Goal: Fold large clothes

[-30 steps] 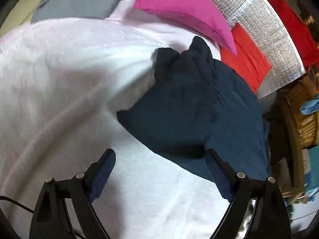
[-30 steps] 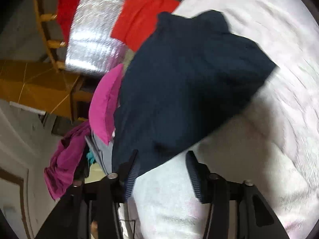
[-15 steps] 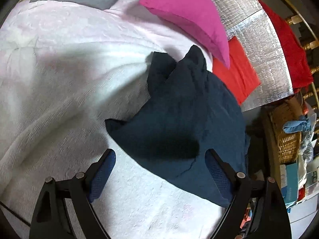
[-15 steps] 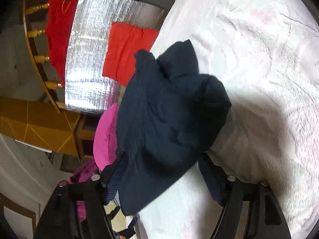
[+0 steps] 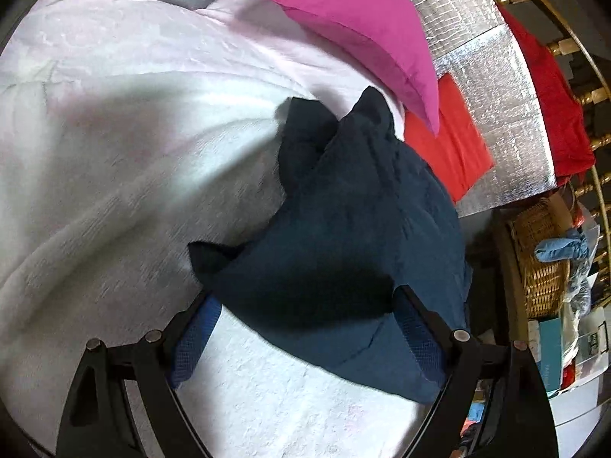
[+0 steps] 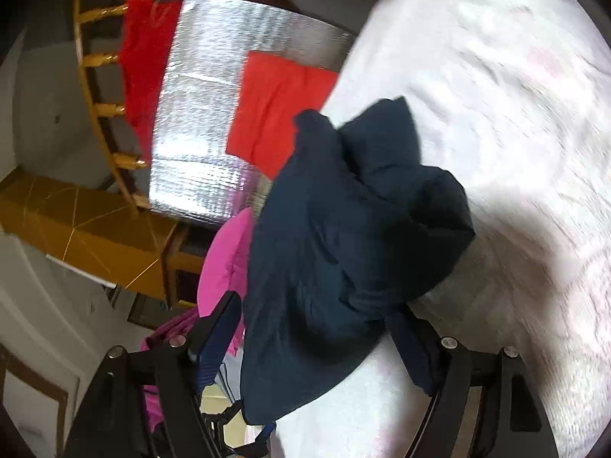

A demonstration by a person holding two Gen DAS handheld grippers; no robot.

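A crumpled dark navy garment (image 5: 343, 236) lies on the white textured bedspread (image 5: 114, 191), near the bed's edge. My left gripper (image 5: 305, 332) is open, its blue-padded fingers on either side of the garment's near edge. In the right wrist view the same garment (image 6: 343, 248) is bunched up, and my right gripper (image 6: 317, 339) is open with the garment's lower edge between its fingers. Neither gripper pinches the cloth.
A magenta pillow (image 5: 362, 30), a red cloth (image 5: 450, 141) and a silver foil panel (image 5: 488, 87) lie beyond the garment. A wicker basket (image 5: 542, 259) stands off the bed. A wooden rail (image 6: 103, 107) and purple clothes (image 6: 160, 381) show at the right view's left.
Both grippers have moved closer to the navy garment, which now reaches between their fingers. The right gripper opened wider. The garment looks more bunched.
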